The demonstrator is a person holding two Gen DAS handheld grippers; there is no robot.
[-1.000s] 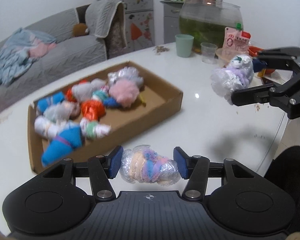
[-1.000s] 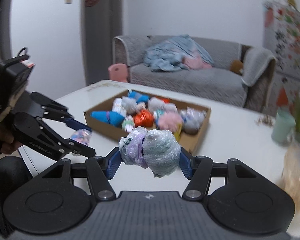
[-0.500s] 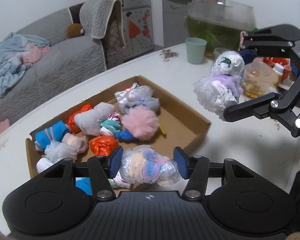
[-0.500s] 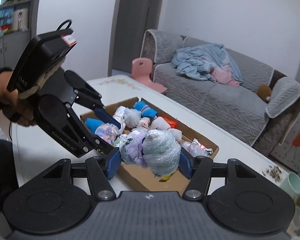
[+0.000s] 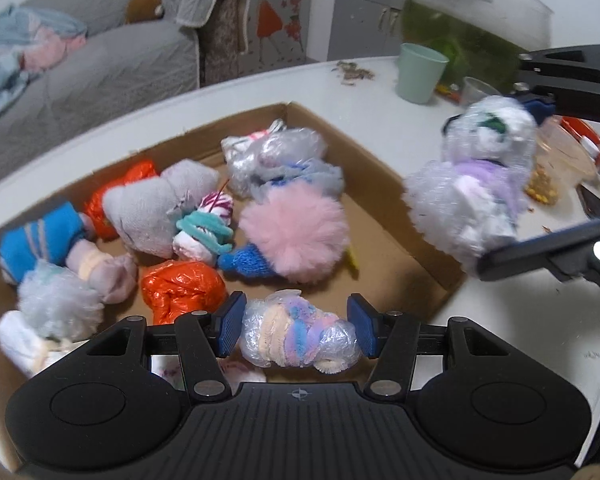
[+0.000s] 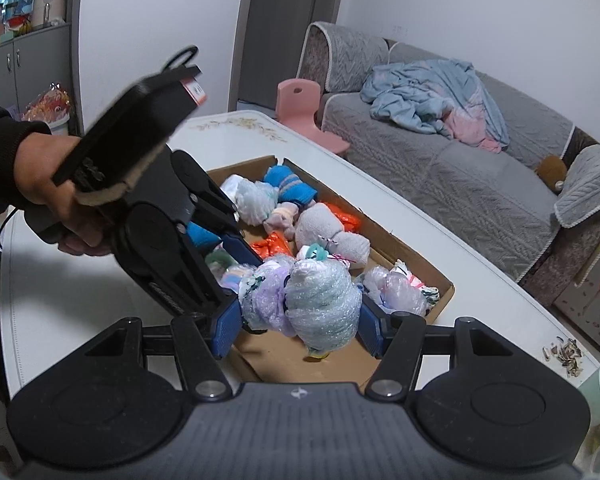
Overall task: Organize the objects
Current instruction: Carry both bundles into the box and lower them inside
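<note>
A shallow cardboard box (image 5: 404, 240) (image 6: 444, 296) on the white table holds several wrapped sock bundles, a pink pompom (image 5: 296, 232) and orange wrapped bundles (image 5: 182, 286). My left gripper (image 5: 296, 330) is shut on a pastel sock bundle in clear plastic (image 5: 298, 338), held over the box's near edge. My right gripper (image 6: 298, 322) is shut on a white and lilac bundle in bubble wrap (image 6: 304, 300) (image 5: 476, 184), held above the box's right end. In the right wrist view the left gripper (image 6: 236, 270) and the hand (image 6: 56, 196) holding it hang over the box.
The white table (image 5: 520, 340) carries a green cup (image 5: 420, 72), a fish tank (image 5: 472, 28), a small clear cup (image 5: 476, 88) and food containers (image 5: 560, 168) at the back right. A grey sofa (image 6: 460, 168) with a blue blanket and a pink chair (image 6: 304, 108) stand beyond the table.
Both grippers moved in from the bare table to over the box, each still holding its bundle. The right gripper's bundle now hangs above the box's right end.
</note>
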